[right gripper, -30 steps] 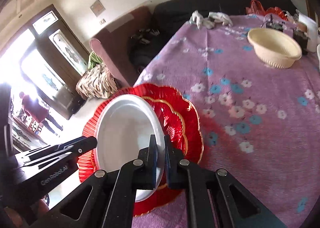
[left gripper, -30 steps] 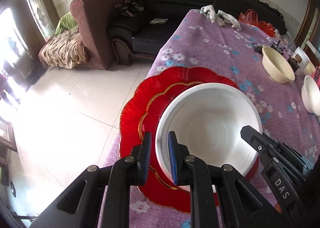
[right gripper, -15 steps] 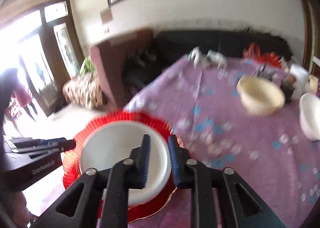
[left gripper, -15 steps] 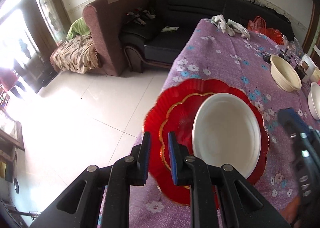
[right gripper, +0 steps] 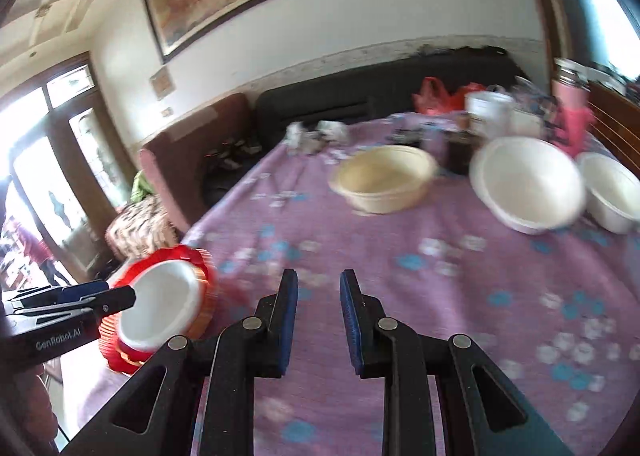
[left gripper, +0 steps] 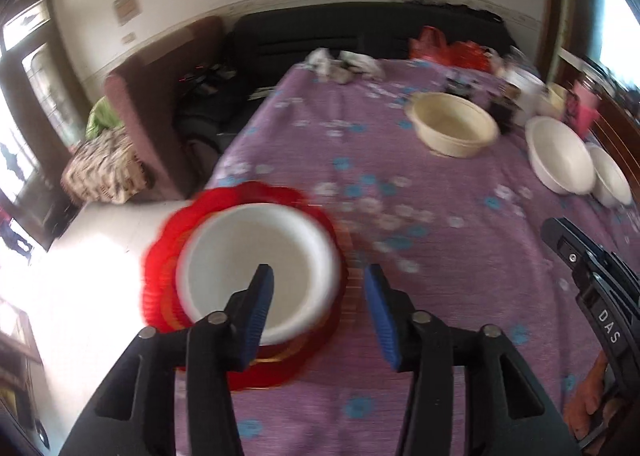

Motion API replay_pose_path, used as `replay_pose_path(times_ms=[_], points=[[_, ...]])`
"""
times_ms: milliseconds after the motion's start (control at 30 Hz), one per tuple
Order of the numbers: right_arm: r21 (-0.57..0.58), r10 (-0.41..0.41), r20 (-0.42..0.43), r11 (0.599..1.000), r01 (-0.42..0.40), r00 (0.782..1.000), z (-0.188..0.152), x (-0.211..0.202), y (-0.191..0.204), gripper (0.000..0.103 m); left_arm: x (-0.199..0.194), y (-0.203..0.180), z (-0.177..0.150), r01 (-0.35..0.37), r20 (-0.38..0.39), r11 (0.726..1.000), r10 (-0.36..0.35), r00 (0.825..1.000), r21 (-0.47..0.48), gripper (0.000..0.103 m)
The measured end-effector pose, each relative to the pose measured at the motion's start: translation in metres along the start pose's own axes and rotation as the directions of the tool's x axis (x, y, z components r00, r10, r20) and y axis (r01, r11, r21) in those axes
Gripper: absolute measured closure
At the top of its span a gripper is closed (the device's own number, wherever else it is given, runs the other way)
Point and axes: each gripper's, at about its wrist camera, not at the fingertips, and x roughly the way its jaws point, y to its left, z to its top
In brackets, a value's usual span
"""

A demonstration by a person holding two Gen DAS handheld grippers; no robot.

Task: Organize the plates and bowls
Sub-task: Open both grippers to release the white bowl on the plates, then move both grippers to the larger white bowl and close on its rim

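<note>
The left claw (left gripper: 318,306) is empty and its jaws are opening; nothing is between the blue pads, only the purple cloth of the table (left gripper: 420,256) shows through the gap. Just beyond its left finger, at the near left edge of the table, sits a white bowl (left gripper: 260,256) on top of red plates (left gripper: 160,264), and no claw touches it.

The right claw (right gripper: 318,312) is also empty, its jaws a little apart, with only cloth between them. From this claw the next pieces lie far and to the right: a cream bowl (right gripper: 384,184) straight ahead, then a large white bowl (right gripper: 528,188), and a smaller white bowl (right gripper: 612,192) touching or almost touching it at the right edge. These bowls are round, so no long axis matters; the rim is the place to take.

Judging from both views, the right claw is the nearer one to the far bowls, and the left claw is the nearer one to the red stack. The next move probably is a reach forward and right by the right claw toward a rim.
</note>
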Motion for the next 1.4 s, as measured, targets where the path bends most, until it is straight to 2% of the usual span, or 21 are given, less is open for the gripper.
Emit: replay_pose_path(times_ms=[100, 200, 367, 500, 600, 767, 867, 1067, 1333, 1400], points=[[0.039, -0.052, -0.009, 0.998, 0.053, 0.999, -0.003, -0.014, -0.048, 0.079, 0.012, -0.05, 0.003, 0.069, -0.042, 0.997, -0.067, 0.997, 0.047, 0.051], [0.099, -0.078, -0.028, 0.992, 0.081, 0.997, -0.003, -0.026, -0.095, 0.077, 0.026, -0.09, 0.011, 0.141, -0.086, 0.988, -0.136, 0.987, 0.054, 0.048], [0.21, -0.104, -0.036, 0.971, 0.11, 0.994, 0.008, -0.039, -0.16, 0.063, 0.043, -0.132, 0.038, 0.178, -0.097, 0.984, -0.176, 0.98, 0.015, 0.042], [0.296, -0.088, -0.044, 0.95, 0.097, 0.995, 0.024, -0.038, -0.2, 0.061, 0.06, -0.156, 0.07, 0.198, -0.11, 0.98, -0.198, 0.974, -0.015, 0.04], [0.35, -0.078, -0.055, 0.932, 0.092, 0.995, 0.037, -0.029, -0.221, 0.06, 0.073, -0.174, 0.09, 0.199, -0.118, 0.98, -0.199, 0.973, -0.011, 0.033], [0.418, -0.068, -0.088, 0.903, 0.099, 0.994, 0.056, -0.009, -0.244, 0.06, 0.106, -0.198, 0.111, 0.185, -0.16, 0.983, -0.185, 0.97, -0.016, 0.033], [0.464, -0.079, -0.098, 0.878, 0.116, 0.992, 0.062, 0.003, -0.254, 0.06, 0.128, -0.207, 0.12, 0.196, -0.19, 0.98, -0.199, 0.961, -0.038, 0.033], [0.546, -0.032, -0.108, 0.833, 0.086, 0.994, 0.066, 0.027, -0.271, 0.06, 0.148, -0.216, 0.135, 0.236, -0.203, 0.969, -0.245, 0.948, -0.069, 0.033], [0.552, -0.05, -0.12, 0.827, 0.108, 0.991, 0.074, 0.046, -0.275, 0.06, 0.164, -0.225, 0.154, 0.275, -0.195, 0.955, -0.292, 0.936, -0.109, 0.033], [0.562, -0.042, -0.126, 0.82, 0.106, 0.991, 0.072, 0.05, -0.279, 0.06, 0.171, -0.228, 0.154, 0.3, -0.209, 0.947, -0.319, 0.924, -0.116, 0.033]])
